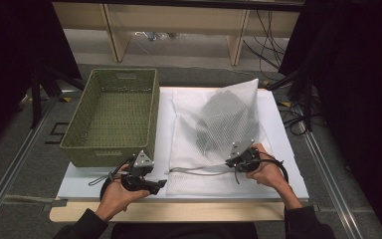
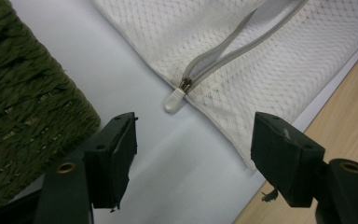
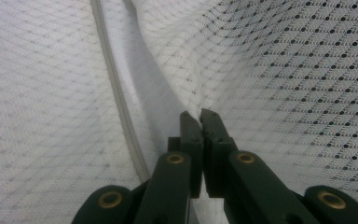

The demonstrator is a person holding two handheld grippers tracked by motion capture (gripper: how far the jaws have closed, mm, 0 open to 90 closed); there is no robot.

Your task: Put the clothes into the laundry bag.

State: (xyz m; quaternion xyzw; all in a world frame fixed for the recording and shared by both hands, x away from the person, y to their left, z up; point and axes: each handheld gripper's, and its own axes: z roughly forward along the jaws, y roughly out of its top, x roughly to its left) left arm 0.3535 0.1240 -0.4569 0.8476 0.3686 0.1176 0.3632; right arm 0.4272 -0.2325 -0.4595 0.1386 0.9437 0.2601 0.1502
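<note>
My right claw (image 3: pixel 200 119) is clamped on a fold of the white mesh laundry bag (image 1: pixel 214 129), lifting its upper layer into a peak near the desk's (image 1: pixel 288 164) front right. My left claw (image 2: pixel 193 154) stands apart, empty, facing the bag's zipper pull (image 2: pixel 175 99) at the front edge, with the green woven basket (image 1: pixel 112 114) just beside it.

A: Item one, the mesh bag (image 1: pixel 214 134)?
B: White net cloth, fine open weave, matt; grey woven zip tape (image 2: pixel 233 51) with a milky plastic pull (image 2: pixel 174 100).
A: Left of the bag?
B: Basket (image 1: pixel 112 117), olive cord, coarse and rough, matt.
A: Beneath the bag?
B: Worktop (image 1: pixel 273 206), pale wood edge, smooth, under a matt white sheet (image 1: pixel 79 177).
A: Fingers (image 3: pixel 190 135)?
B: Black matt plastic, brass-coloured rivets.
</note>
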